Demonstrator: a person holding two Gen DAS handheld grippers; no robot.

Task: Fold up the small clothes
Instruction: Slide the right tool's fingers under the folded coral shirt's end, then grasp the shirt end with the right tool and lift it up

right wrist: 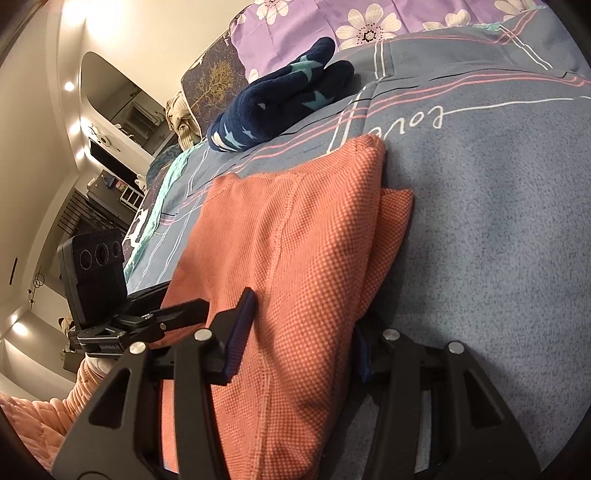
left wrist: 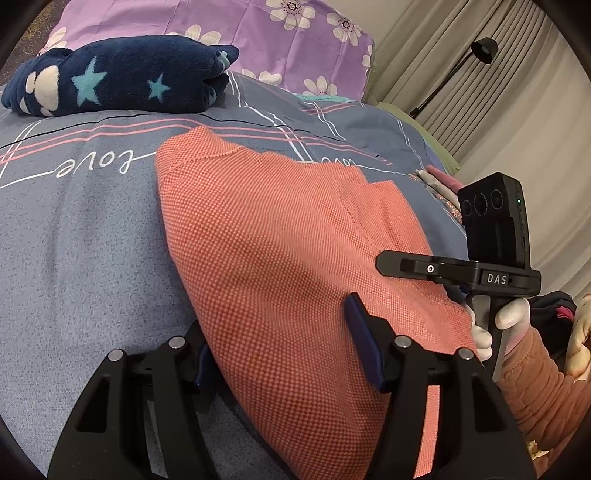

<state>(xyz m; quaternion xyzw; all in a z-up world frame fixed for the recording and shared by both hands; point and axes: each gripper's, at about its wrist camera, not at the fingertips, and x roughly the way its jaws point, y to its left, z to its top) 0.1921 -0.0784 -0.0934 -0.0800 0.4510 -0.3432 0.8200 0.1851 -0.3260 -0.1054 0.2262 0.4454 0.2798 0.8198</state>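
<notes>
An orange knit garment lies partly folded on the blue-grey bedspread. My left gripper is open, its two blue-padded fingers straddling the garment's near edge. The right gripper shows at the right of the left wrist view, beside the garment's right edge. In the right wrist view the garment is doubled, a lower layer sticking out at the right. My right gripper is open, its fingers on either side of the garment's near edge. The left gripper is at its left.
A folded navy fleece with stars lies at the back left of the bed, also in the right wrist view. A purple flowered pillow sits behind it. Folded patterned clothes lie at the bed's right edge. Curtains hang at the right.
</notes>
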